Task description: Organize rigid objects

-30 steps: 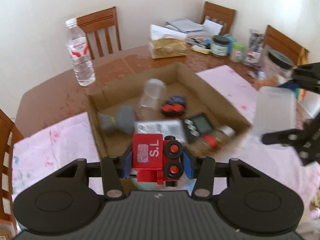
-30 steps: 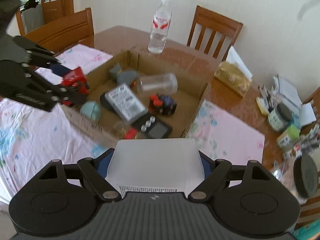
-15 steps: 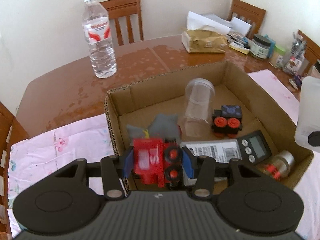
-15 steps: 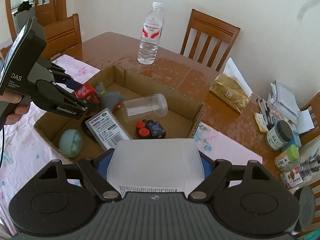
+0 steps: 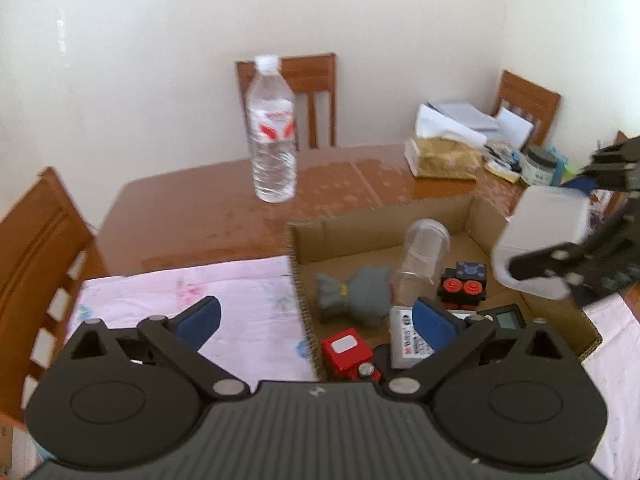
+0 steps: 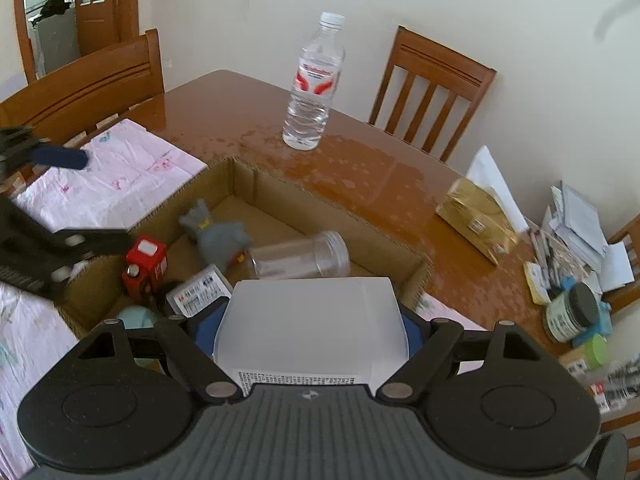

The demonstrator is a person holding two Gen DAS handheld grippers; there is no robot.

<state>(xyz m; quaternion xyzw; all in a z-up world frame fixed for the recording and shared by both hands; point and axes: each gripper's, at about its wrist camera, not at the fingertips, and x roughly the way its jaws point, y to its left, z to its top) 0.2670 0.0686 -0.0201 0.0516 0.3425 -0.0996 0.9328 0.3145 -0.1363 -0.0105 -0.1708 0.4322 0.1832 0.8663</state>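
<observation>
White tub: held by right fingers over cardboard box near-right corner; left fingers wide, empty.

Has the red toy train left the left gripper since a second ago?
Yes. The left gripper is open, and the red toy train now lies inside the cardboard box, by its near-left wall, beside the grey plush.
</observation>
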